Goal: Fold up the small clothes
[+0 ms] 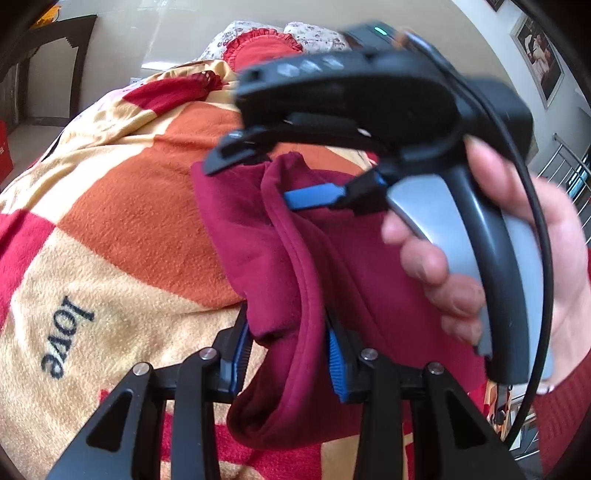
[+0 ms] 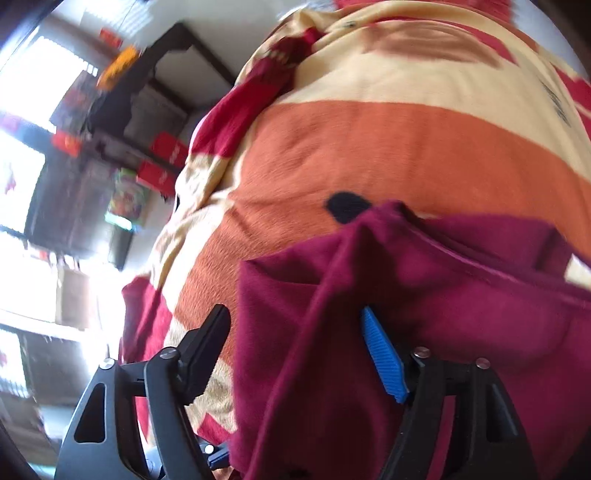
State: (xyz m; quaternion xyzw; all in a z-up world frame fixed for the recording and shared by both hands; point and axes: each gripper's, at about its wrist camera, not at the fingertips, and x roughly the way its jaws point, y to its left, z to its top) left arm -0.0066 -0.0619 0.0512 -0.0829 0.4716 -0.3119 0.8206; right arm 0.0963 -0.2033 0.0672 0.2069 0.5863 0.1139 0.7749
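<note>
A small maroon garment [image 1: 295, 258] hangs lifted above a checked fleece blanket [image 1: 122, 206]. My left gripper [image 1: 288, 350] has its blue-padded fingers [image 1: 338, 365] around a hanging fold of the cloth. My right gripper [image 1: 295, 195] shows in the left wrist view, held in a hand, with its blue pad pressed into the garment's upper edge. In the right wrist view the maroon garment [image 2: 424, 295] drapes between the right gripper's [image 2: 299, 343] fingers, one blue pad [image 2: 384, 358] showing; the other pad is hidden by cloth.
The orange, cream and red blanket [image 2: 388, 147] covers a bed, with the word "love" [image 1: 66, 339] on it. Floral pillows [image 1: 317, 33] and a red cushion [image 1: 262, 48] lie at the bed's far end. Dark furniture [image 2: 122, 122] and red boxes [image 2: 166, 147] stand beside the bed.
</note>
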